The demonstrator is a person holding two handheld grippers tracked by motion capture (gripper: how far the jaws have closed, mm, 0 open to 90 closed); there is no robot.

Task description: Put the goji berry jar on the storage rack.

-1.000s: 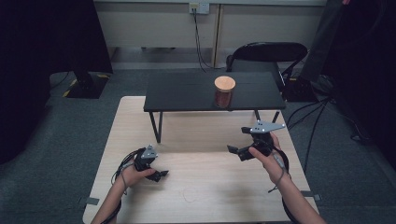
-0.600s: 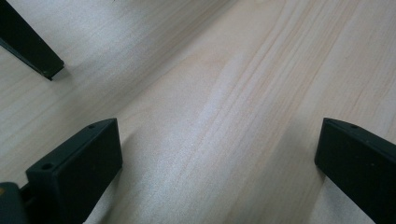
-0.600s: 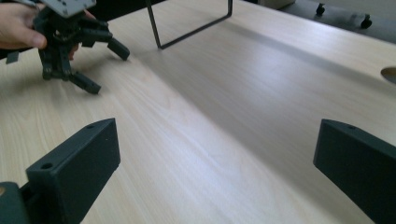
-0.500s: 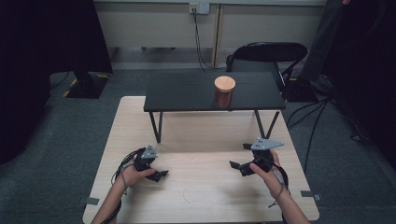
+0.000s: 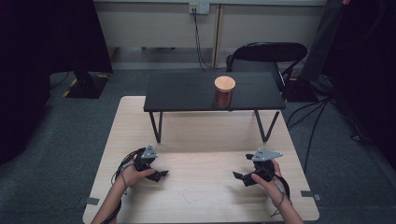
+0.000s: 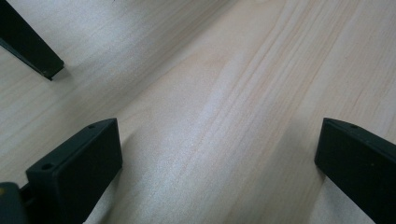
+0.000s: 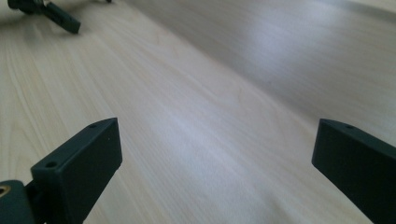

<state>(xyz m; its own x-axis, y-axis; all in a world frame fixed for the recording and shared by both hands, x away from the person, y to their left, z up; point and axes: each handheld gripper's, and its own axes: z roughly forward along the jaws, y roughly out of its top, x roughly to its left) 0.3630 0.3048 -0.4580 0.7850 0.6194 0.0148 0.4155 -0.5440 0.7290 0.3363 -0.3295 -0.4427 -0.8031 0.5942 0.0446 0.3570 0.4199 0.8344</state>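
Pale wood of the table [image 5: 201,186] lies under both grippers, which rest low near the person's edge. The left gripper [image 5: 161,175] has its jaws spread wide with nothing between them, only bare grain showing in the left gripper view. The right gripper [image 5: 239,177] is likewise wide and empty. Beyond them, well apart and higher, a black shelf [image 5: 187,93] stands on thin legs across the far half of the table. On it, right of its middle, an upright jar [image 5: 224,92] with a wooden lid waits. It lies forward of both grippers and, I judge, somewhat nearer the right one, which would reach up and slightly inward.
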